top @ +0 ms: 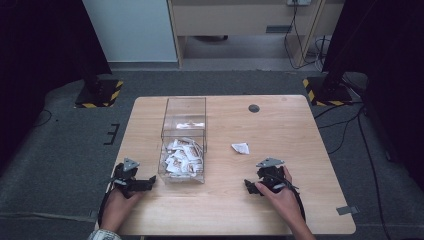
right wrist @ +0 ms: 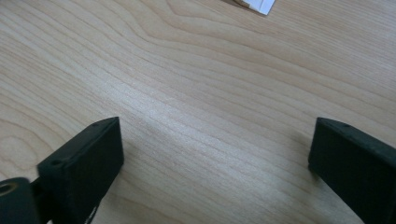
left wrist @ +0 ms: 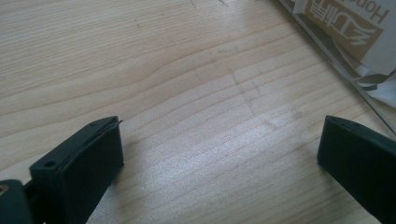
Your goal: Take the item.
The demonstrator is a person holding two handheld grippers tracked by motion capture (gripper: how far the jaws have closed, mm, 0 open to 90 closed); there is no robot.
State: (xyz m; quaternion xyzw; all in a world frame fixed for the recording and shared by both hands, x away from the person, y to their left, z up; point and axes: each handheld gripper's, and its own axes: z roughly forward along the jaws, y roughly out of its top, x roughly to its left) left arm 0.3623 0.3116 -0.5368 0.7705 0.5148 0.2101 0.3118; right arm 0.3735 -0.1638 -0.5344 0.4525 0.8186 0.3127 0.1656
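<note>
A clear plastic box (top: 185, 107) stands left of the middle of the wooden table (top: 290, 130), with several white and brown paper sachets (top: 182, 157) piled in its near end. One loose white sachet (top: 240, 148) lies on the wood to the right of the box. My left gripper (top: 150, 181) rests low at the box's near left corner, open, with bare wood between its jaws (left wrist: 219, 154); the box wall (left wrist: 336, 56) and a printed sachet (left wrist: 345, 23) sit just beyond. My right gripper (top: 250, 186) is open near the front, short of the loose sachet (right wrist: 254, 3), nothing between its jaws (right wrist: 215, 154).
A round cable hole (top: 254, 108) sits at the table's far side. Two black stands with striped bases (top: 100, 92) (top: 325, 90) flank the far corners on the grey carpet. A strip of tape (top: 347, 210) marks the front right edge.
</note>
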